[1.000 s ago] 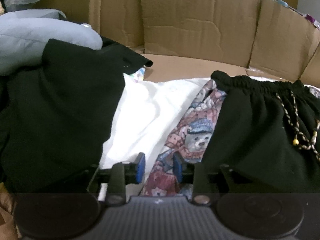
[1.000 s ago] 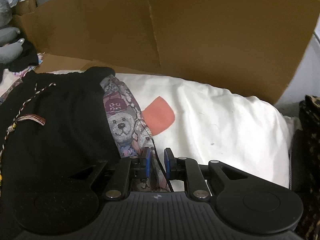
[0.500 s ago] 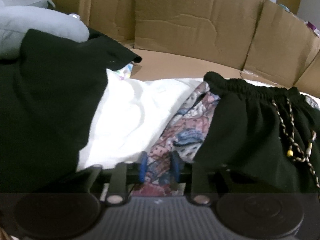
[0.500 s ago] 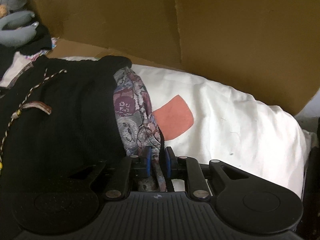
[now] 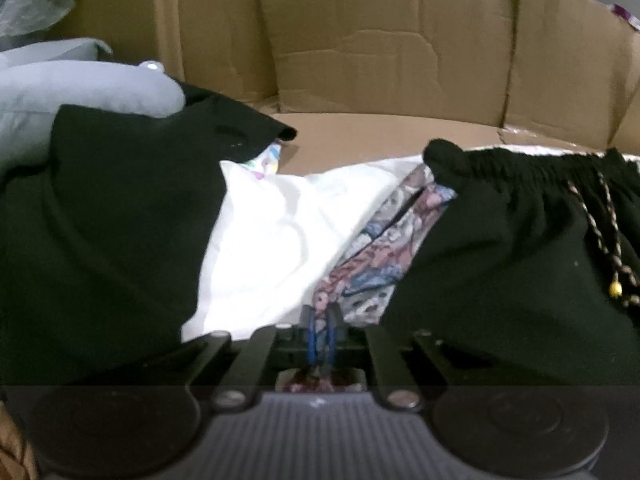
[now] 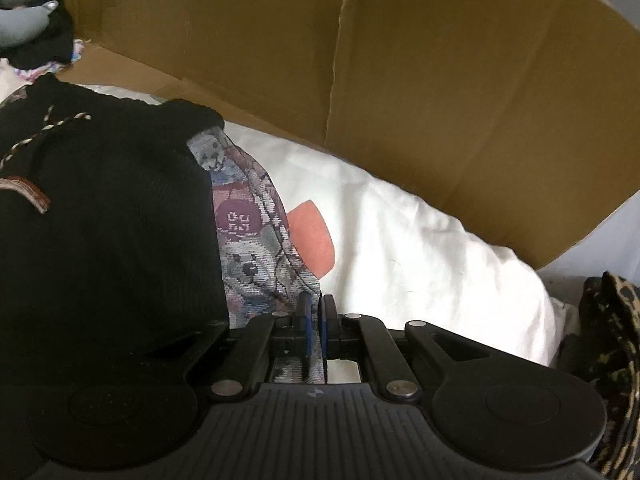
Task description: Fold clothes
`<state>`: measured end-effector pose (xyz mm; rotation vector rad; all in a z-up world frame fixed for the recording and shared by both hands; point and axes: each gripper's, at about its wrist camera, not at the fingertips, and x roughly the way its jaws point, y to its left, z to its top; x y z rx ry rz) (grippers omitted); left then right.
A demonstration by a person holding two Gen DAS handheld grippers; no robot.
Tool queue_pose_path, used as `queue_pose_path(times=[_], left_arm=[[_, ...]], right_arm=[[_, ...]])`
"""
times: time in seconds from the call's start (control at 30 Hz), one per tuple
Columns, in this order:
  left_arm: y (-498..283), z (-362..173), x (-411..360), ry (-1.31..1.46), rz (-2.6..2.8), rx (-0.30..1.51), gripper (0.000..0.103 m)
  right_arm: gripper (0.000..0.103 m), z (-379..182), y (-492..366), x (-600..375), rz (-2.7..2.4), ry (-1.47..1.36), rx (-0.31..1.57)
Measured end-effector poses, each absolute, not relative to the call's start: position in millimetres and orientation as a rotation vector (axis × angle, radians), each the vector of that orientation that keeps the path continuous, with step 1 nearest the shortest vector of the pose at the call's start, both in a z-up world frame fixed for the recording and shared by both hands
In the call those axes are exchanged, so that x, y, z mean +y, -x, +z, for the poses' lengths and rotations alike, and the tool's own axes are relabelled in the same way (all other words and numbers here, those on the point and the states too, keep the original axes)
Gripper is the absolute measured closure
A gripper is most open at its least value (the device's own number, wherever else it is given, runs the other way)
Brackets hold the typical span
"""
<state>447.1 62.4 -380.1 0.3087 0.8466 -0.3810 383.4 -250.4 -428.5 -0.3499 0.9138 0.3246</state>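
Shorts (image 6: 100, 220) | bear-print panel (image 6: 248, 264) | patch lettering illegible (image 6: 236, 222)

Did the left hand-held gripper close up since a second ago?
Yes. The left hand-held gripper was open around the teddy-bear cloth; now its blue pads pinch that cloth, beside the white fabric.

Creased brown cardboard panels (image 5: 384, 36) stand as a wall along the far side, seams running upright between them. A flat cardboard sheet (image 5: 360, 136) covers the surface at their foot. At the far right a pale wall (image 6: 592, 268) shows past the cardboard's edge
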Motion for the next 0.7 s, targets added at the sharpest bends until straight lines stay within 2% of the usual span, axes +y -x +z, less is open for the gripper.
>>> queue_pose_path(times=[0.07, 0.17, 0.2, 0.43, 0.7], left_arm=[[-444.7, -371.0, 62.4, -0.290, -0.392, 0.819, 0.086], [-441.3, -357.2, 62.3, -0.262, -0.408, 0.777, 0.085], [-440.1, -352.6, 62.3, -0.252, -0.413, 0.763, 0.085], [-440.5, -361.1, 39.3, -0.279, -0.476, 0.778, 0.085], [-445.2, -382.8, 17.3, -0.312, -0.503, 0.826, 0.083]], right_arm=[[0.097, -419.6, -387.2, -254.9, 0.322, 0.279, 0.920], [0.086, -401.4, -383.9, -257.4, 0.319, 0.242, 0.854], [0.086, -396.7, -383.4, -255.9, 0.327, 0.234, 0.833], [0.085, -391.1, -382.8, -233.4, 0.402, 0.213, 0.781], [0.085, -417.0, -399.7, -203.7, 0.440, 0.196, 0.861]])
